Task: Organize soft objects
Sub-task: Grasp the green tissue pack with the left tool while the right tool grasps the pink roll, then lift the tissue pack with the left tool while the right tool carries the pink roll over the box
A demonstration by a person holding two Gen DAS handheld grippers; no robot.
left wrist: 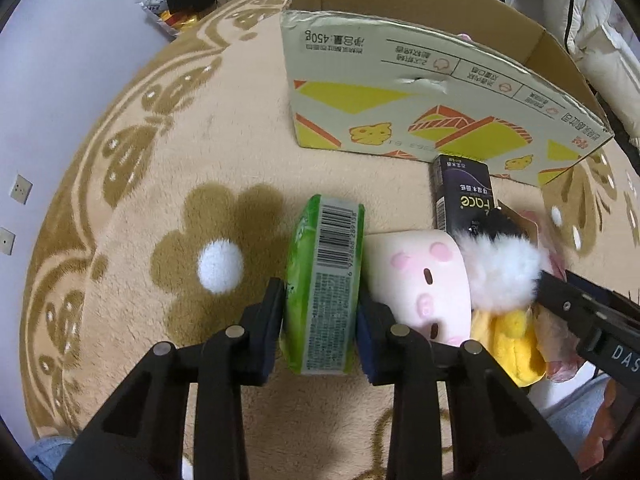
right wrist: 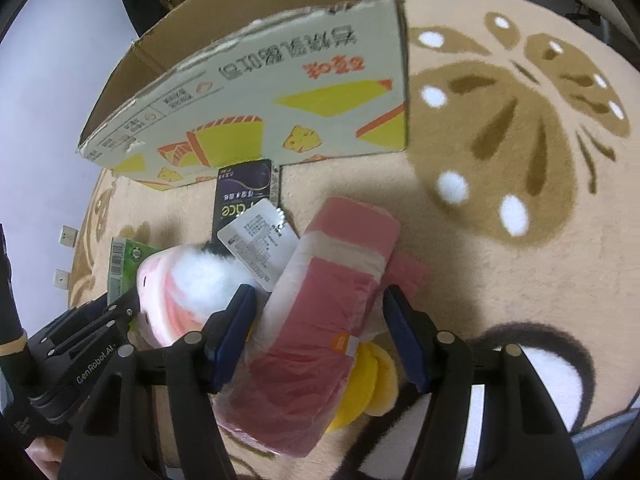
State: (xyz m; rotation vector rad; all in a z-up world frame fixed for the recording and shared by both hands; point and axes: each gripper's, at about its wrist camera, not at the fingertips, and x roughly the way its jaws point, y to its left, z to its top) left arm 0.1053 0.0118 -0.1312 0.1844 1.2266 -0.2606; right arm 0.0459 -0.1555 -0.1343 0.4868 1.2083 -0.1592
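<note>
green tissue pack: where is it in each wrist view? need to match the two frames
Left wrist: green tissue pack at lower centre, on edge, clamped in the left gripper.
Right wrist: only its barcode end shows at the left edge, behind the pink pig plush.
Shared landmark: the black "face" box in front of the cardboard box.

Fluffy beige rug [left wrist: 248, 128] with brown flower and butterfly patterns covers the floor. Two wall sockets [left wrist: 20, 189] sit on the pale wall [left wrist: 60, 60] on the left, plus some crinkly bags [left wrist: 160, 8] back there.

Both wrist cameras look steeply down, close over the rug [left wrist: 140, 240]; both views share the cardboard box [left wrist: 400, 92]
</note>
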